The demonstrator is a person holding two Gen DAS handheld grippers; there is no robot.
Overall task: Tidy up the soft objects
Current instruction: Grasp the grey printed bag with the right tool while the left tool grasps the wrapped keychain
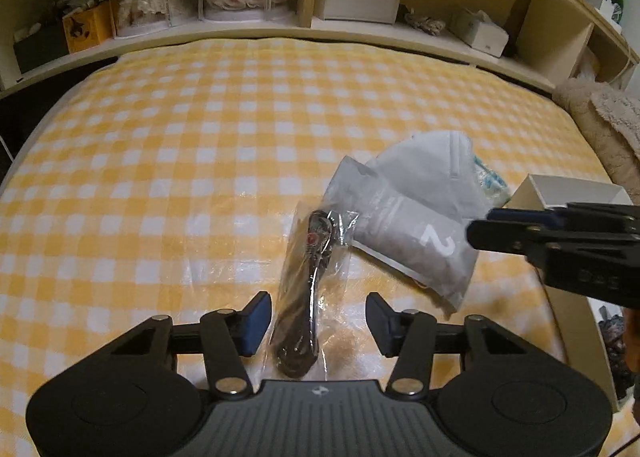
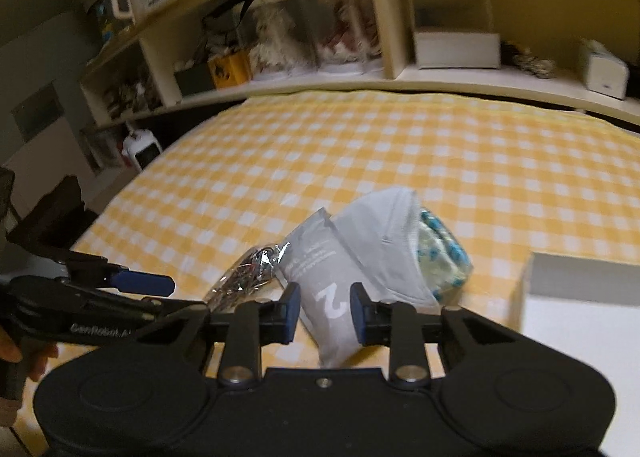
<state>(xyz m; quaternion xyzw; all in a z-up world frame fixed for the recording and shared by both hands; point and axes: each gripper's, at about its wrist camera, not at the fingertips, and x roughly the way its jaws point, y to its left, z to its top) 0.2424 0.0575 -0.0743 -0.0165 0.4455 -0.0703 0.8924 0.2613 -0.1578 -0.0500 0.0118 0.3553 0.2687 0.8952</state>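
Note:
On the yellow checked bedspread (image 1: 200,161) lies a clear plastic bag with a dark item (image 1: 310,289) inside. My left gripper (image 1: 318,319) is open, its fingers on either side of this bag. Beside it lies a grey packet marked "2" (image 1: 424,241) under a white face mask (image 1: 436,165), with a blue-patterned cloth (image 1: 490,179) behind. My right gripper (image 2: 325,313) is open around the grey packet (image 2: 332,289), with the mask (image 2: 384,233), the patterned cloth (image 2: 440,253) and the crinkled bag (image 2: 248,273) close by. The right gripper also shows in the left wrist view (image 1: 480,225).
A white open box (image 1: 568,193) stands at the bed's right edge, also in the right wrist view (image 2: 580,297). A headboard shelf (image 1: 360,29) holds dolls, boxes and a bottle. A beige fluffy blanket (image 1: 600,117) lies far right. The left gripper shows in the right wrist view (image 2: 136,283).

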